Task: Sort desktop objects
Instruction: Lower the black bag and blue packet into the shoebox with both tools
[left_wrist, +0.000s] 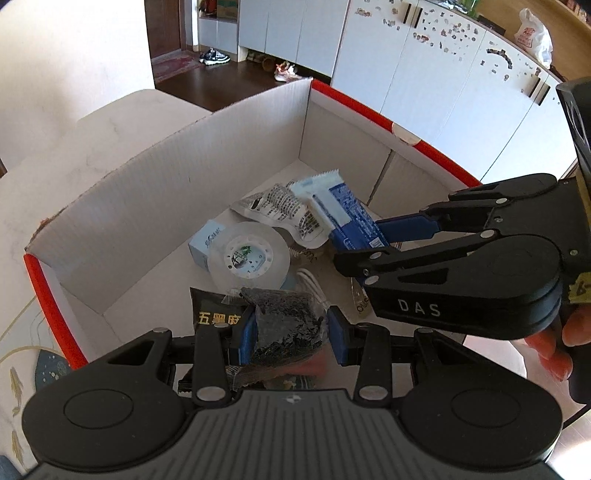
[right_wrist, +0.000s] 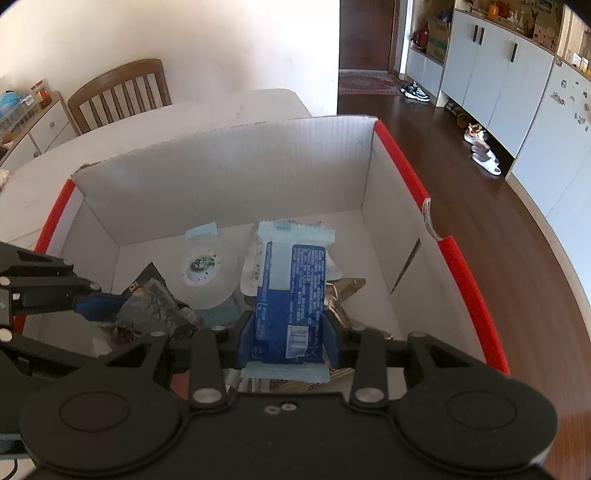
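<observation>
Both grippers hang over an open cardboard box (left_wrist: 155, 206) with red edges. My left gripper (left_wrist: 291, 332) is shut on a clear packet of black seeds (left_wrist: 284, 325), held above the box's near side. My right gripper (right_wrist: 288, 339) is shut on a blue-and-white snack wrapper (right_wrist: 291, 295); in the left wrist view that wrapper (left_wrist: 347, 214) is held from the right by the same gripper (left_wrist: 380, 240). On the box floor lie a roll of clear tape (left_wrist: 247, 258), a small white-blue box (left_wrist: 207, 240), a clear printed packet (left_wrist: 284, 210) and a black pouch (left_wrist: 214, 314).
The box stands on a white table (right_wrist: 221, 110) near its edge, with a wooden chair (right_wrist: 122, 92) behind. Dark wood floor (right_wrist: 498, 229) and white cabinets (right_wrist: 498, 66) lie to the right. A person's fingers (left_wrist: 554, 347) hold the right gripper's handle.
</observation>
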